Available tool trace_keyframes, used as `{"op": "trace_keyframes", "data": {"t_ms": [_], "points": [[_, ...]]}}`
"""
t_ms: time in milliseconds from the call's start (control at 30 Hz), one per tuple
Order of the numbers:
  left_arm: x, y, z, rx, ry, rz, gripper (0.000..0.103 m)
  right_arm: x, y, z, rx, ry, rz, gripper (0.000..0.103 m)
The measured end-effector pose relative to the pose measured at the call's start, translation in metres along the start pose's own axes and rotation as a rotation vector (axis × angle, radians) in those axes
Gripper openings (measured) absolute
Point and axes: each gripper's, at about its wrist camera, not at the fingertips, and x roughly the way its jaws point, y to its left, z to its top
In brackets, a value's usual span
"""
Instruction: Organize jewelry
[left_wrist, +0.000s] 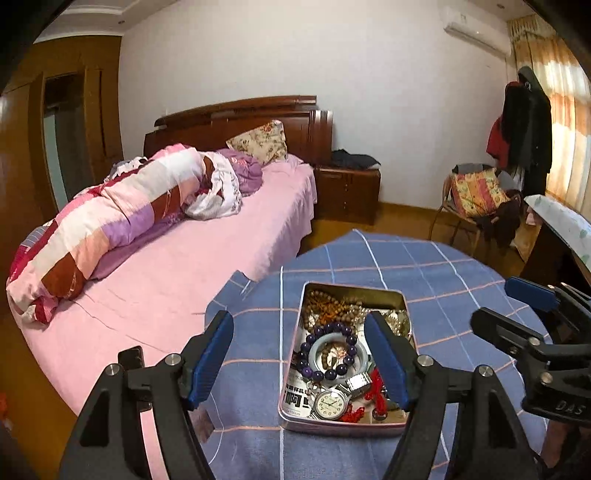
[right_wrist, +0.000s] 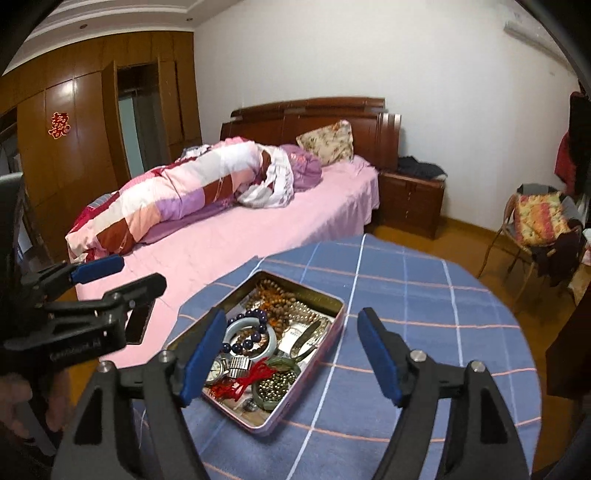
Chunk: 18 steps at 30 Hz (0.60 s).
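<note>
Right now a metal tin (left_wrist: 345, 424) sits on a table with a blue checked cloth (right_wrist: 424, 295). All the jewelry lies mixed up inside it: a purple bead bracelet (left_wrist: 334, 369), brown beads (right_wrist: 280, 299), a watch (left_wrist: 331, 403) and red string (right_wrist: 243, 380). The left gripper (left_wrist: 299, 358) and the right gripper (right_wrist: 291, 354) both hang wide open above the tin, holding nothing. This could be before sorting or after everything went in; I cannot tell.
</note>
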Motion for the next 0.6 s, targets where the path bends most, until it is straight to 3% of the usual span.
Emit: {"op": "trace_keyframes", "data": {"t_ms": [600], "points": [[-0.011, 0.0064, 0.0053, -0.023, -0.022, 0.019, 0.074, -0.0082, -0.0002, 0.0005, 0.01, -0.028, -0.023, 0.082]]}}
